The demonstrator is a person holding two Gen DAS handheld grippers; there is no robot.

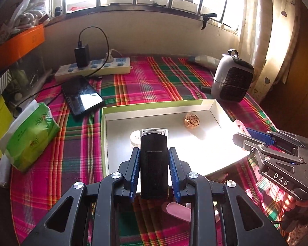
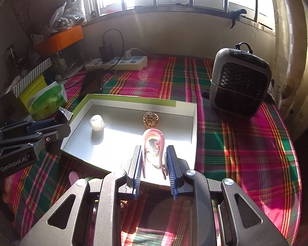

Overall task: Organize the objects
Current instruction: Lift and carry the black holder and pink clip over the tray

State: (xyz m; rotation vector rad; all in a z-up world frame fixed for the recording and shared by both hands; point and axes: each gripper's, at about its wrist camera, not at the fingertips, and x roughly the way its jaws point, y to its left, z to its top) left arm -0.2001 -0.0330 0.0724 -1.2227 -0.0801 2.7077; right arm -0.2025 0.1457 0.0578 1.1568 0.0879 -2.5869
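My left gripper [image 1: 154,160] angles steeply down over the near edge of the shallow white tray [image 1: 215,107], its blue pads pressed against the two sides of a black lighter [image 1: 154,162] that stands upright between them, clear cap toward the tray. The jaws sit partly closed, just as wide as the lighter's body.

My right gripper [image 2: 154,164] tilts down at much the same slope, off to the right of the other and over the tray's near side. Its pads are nearly together, pinching a pink clip [image 2: 154,143] whose curved loop sticks out past the fingertips above the tray floor.

Inside the tray lie a small white round container [image 2: 96,122] toward the left and a brown walnut [image 2: 151,119] nearer the back wall, well apart from each other. The tray rests on the plaid cloth [image 2: 246,143].
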